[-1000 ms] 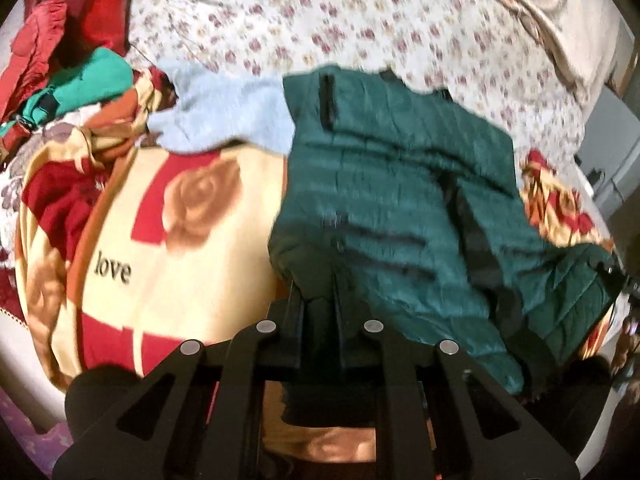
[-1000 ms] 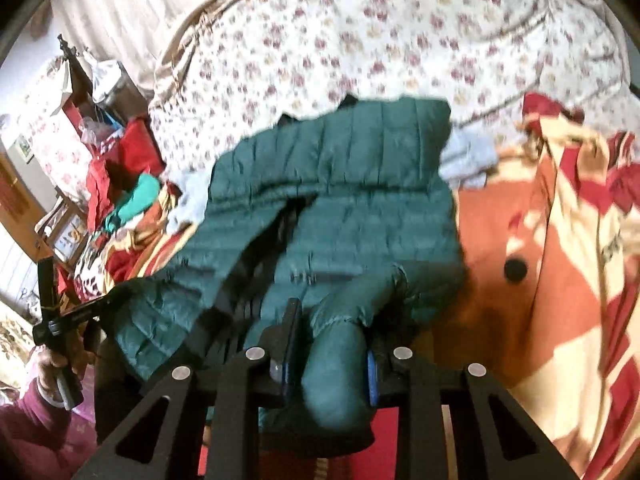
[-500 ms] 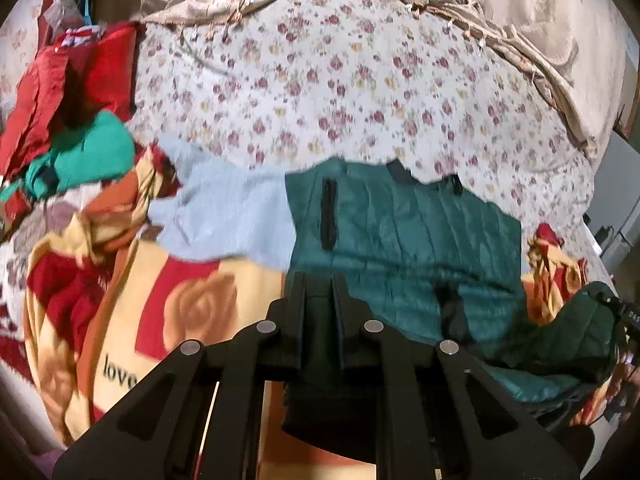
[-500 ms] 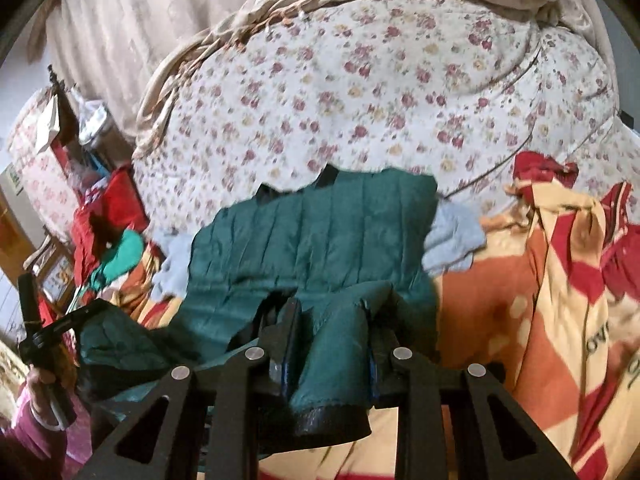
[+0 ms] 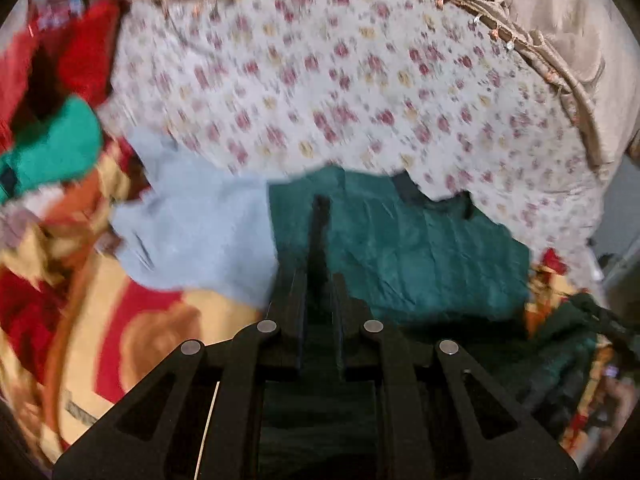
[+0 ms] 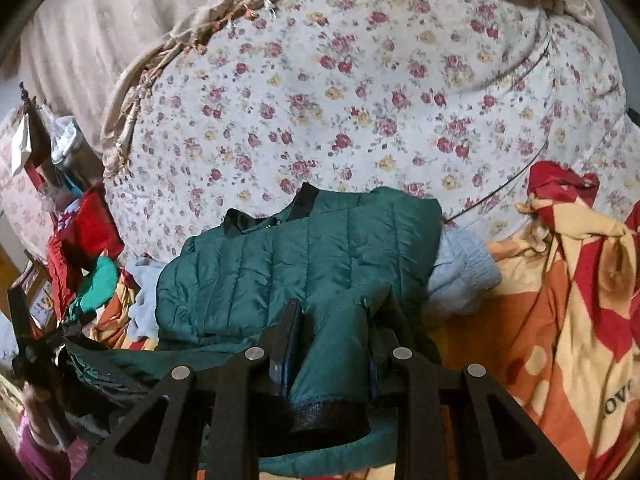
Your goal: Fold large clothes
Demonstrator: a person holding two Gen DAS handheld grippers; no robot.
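A dark green quilted jacket lies on the bed, its collar toward the floral quilt. It also shows in the left wrist view, which is blurred. My left gripper is shut on the jacket's near edge, with fabric between the fingers. My right gripper is shut on a green sleeve, whose dark cuff hangs back toward the camera. The left gripper also appears at the far left of the right wrist view, with the jacket's other end lifted.
A floral quilt covers the bed behind the jacket. A pale blue garment lies under the jacket. An orange, red and cream blanket lies at the right. Red and teal clothes are piled at the left.
Both grippers have risen and moved forward toward the collar, carrying the jacket's lower part over its upper part. More floral quilt shows now, and less of the jacket lies flat.
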